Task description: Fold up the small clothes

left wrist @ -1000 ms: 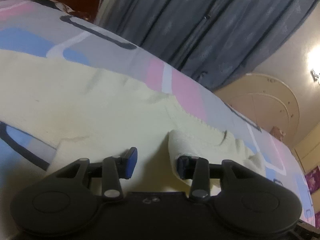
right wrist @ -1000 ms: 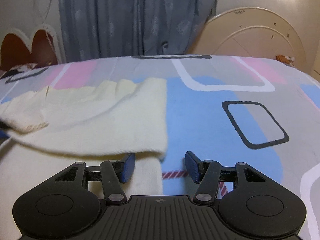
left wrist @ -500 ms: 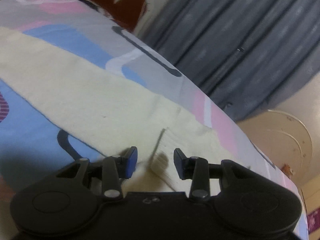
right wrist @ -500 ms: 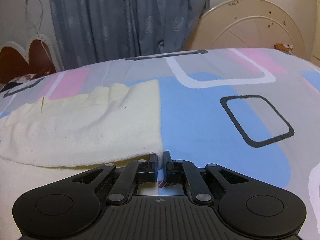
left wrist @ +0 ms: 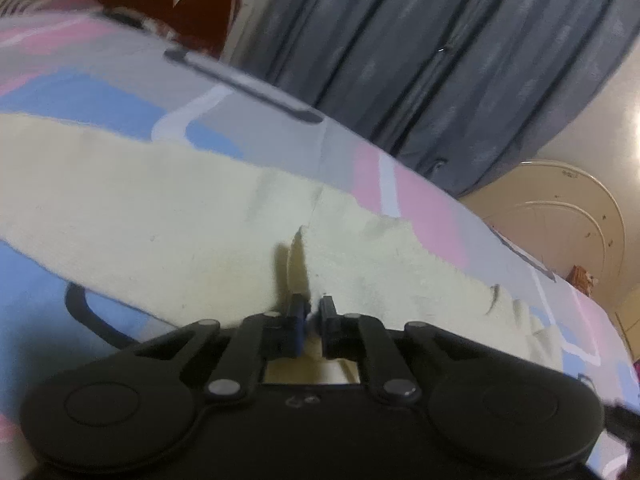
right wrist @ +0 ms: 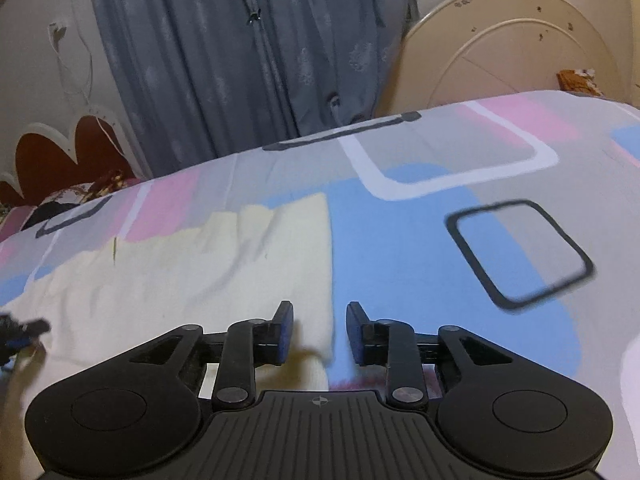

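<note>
On the bed, a cream garment lies spread flat across the patterned bedsheet, its right edge straight and its near right corner just in front of the right gripper. That gripper's jaws stand apart, holding nothing; the corner sits between them, not pinched. The left gripper is clenched on a raised pinch of the same cloth at its near edge. Judged step: taking hold of the near edge before a fold. Next move likely needs the right jaws to close on that corner, then both ends to lift together and carry toward the far edge, evenly, so the layer doesn't skew.
</note>
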{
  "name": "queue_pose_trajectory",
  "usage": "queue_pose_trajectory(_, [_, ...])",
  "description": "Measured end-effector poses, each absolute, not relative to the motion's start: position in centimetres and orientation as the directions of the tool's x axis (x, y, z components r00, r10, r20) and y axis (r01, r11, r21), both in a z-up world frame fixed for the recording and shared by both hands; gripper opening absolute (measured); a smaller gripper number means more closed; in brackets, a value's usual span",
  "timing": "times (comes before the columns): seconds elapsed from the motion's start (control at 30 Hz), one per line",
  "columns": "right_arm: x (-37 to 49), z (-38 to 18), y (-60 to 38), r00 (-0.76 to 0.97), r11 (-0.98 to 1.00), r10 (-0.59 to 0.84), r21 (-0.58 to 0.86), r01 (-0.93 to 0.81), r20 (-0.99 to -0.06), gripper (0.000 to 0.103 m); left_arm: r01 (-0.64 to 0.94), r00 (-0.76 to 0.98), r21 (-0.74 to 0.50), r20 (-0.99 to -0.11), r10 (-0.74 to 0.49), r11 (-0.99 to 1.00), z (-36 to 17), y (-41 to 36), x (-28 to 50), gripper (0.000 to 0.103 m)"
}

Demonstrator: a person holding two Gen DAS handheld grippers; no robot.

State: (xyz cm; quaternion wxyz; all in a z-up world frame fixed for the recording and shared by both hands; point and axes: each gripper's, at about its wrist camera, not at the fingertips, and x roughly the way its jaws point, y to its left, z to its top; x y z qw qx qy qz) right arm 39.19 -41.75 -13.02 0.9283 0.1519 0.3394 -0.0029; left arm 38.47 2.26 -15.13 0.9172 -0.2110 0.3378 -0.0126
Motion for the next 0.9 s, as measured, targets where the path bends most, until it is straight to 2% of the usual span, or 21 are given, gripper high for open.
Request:
queue_pose_trajectory(0.03, [40.2, -13.3, -41.8, 0.767, 0.949, 0.107, 0.296, 0.112, -0.632, 0.034, -0.109, 0.781, -0.387, -0.603, -0.162, 0.916, -14.9, 2.2, 38.1, 0.007])
queue_pose_trajectory(0.07, [41.0, -13.7, -41.9, 0.765, 0.948, 0.110, 0.299, 0.112, -0.635, 0.041, -0.104, 0.788, -0.384, -0.595, -0.159, 0.918, -14.8, 2.3, 37.9, 0.006])
queue_pose_trajectory(0.13, [42.7, -14.5, -41.4, 0.754, 0.961, 0.099, 0.258, 0.096, -0.649, 0.050, -0.113, 0.793, -0.378, -0.592, -0.146, 0.919, -14.9, 2.8, 37.4, 0.005])
queue_pose_trajectory(0.27, [43.9, -15.3, -41.1, 0.764, 0.965, 0.105, 0.252, 0.077, -0.636, 0.049, -0.130, 0.781, -0.355, -0.612, -0.125, 0.926, -16.0, 3.3, 37.4, 0.004])
queue_pose_trajectory(0.3, [44.1, -15.6, -41.3, 0.763, 0.963, 0.108, 0.259, 0.080, -0.637, 0.046, -0.126, 0.785, -0.344, -0.608, -0.118, 0.930, -15.9, 3.1, 37.4, 0.004])
queue_pose_trajectory(0.33, [44.2, -15.8, -41.3, 0.760, 0.961, 0.115, 0.267, 0.079, -0.640, 0.019, -0.124, 0.789, -0.337, -0.604, -0.113, 0.933, -15.8, 2.9, 37.5, 0.004])
queue_pose_trajectory(0.37, [44.2, -15.9, -41.3, 0.759, 0.959, 0.112, 0.268, 0.086, -0.641, 0.010, -0.122, 0.800, -0.329, -0.591, -0.104, 0.936, -15.4, 2.7, 37.5, 0.004])
queue_pose_trajectory(0.43, [43.7, -15.5, -41.4, 0.767, 0.962, 0.079, 0.249, 0.108, -0.637, 0.006, -0.093, 0.823, -0.296, -0.560, -0.094, 0.951, -14.7, 2.1, 37.4, 0.004])
queue_pose_trajectory(0.53, [43.2, -16.3, -42.2, 0.765, 0.961, 0.019, 0.223, 0.164, -0.643, 0.006, -0.094, 0.772, -0.269, -0.628, -0.100, 0.959, -15.8, 1.8, 38.6, 0.005])
queue_pose_trajectory(0.57, [43.1, -16.1, -42.1, 0.761, 0.964, 0.011, 0.209, 0.164, -0.649, 0.006, -0.092, 0.777, -0.254, -0.623, -0.091, 0.963, -15.8, 1.8, 38.5, 0.008])
queue_pose_trajectory(0.63, [42.8, -15.4, -41.5, 0.760, 0.973, -0.014, 0.167, 0.160, -0.650, 0.009, -0.089, 0.779, -0.230, -0.622, -0.076, 0.969, -15.2, 1.7, 38.1, 0.026])
queue_pose_trajectory(0.67, [42.5, -14.9, -41.2, 0.766, 0.976, -0.031, 0.146, 0.162, -0.643, 0.018, -0.084, 0.784, -0.247, -0.615, -0.089, 0.965, -14.8, 1.9, 37.7, 0.029])
queue_pose_trajectory(0.7, [42.0, -14.4, -41.0, 0.774, 0.978, -0.042, 0.134, 0.162, -0.632, 0.022, -0.080, 0.786, -0.259, -0.610, -0.099, 0.963, -14.5, 2.1, 37.2, 0.039])
queue_pose_trajectory(0.73, [41.5, -13.9, -40.6, 0.787, 0.980, -0.032, 0.137, 0.147, -0.616, 0.027, -0.077, 0.788, -0.256, -0.607, -0.098, 0.964, -14.2, 2.1, 36.9, 0.054])
queue_pose_trajectory(0.8, [40.4, -13.2, -39.3, 0.806, 0.985, -0.006, 0.135, 0.107, -0.592, 0.032, -0.068, 0.792, -0.240, -0.603, -0.094, 0.968, -14.2, 2.0, 36.5, 0.073])
queue_pose_trajectory(0.87, [40.0, -13.4, -37.6, 0.799, 0.994, 0.014, 0.094, 0.054, -0.601, 0.041, -0.070, 0.763, -0.216, -0.640, -0.088, 0.974, -14.7, 2.0, 36.8, 0.072])
queue_pose_trajectory(0.9, [40.0, -14.0, -36.9, 0.778, 0.996, 0.017, 0.076, 0.039, -0.628, 0.041, -0.073, 0.738, -0.224, -0.668, -0.098, 0.972, -15.1, 2.2, 37.2, 0.069])
